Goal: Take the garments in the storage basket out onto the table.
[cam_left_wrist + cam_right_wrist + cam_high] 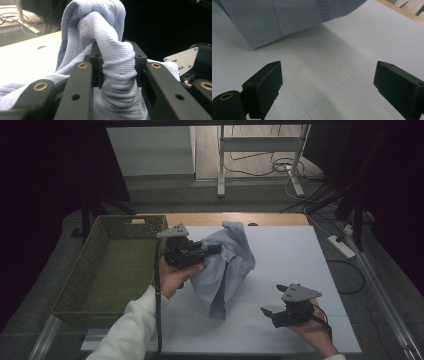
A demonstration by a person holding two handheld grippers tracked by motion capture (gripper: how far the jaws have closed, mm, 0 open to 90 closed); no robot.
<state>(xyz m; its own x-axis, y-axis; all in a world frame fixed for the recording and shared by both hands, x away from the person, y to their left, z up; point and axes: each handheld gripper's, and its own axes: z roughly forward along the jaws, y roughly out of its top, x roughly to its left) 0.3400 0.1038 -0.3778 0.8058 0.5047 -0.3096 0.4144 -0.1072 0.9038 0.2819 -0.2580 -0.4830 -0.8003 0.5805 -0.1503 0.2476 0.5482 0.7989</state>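
Plainly unlabelled blue cloth, left tool clamping it

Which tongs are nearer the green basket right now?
Left. The left tongs, clamped on the blue cloth, are just beside the green basket; the right tongs sit open across the table, beyond the cloth.

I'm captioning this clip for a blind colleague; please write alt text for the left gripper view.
The left gripper pinches a bunched fold of light blue ribbed cloth between its black jaws. Behind lies the pale table.
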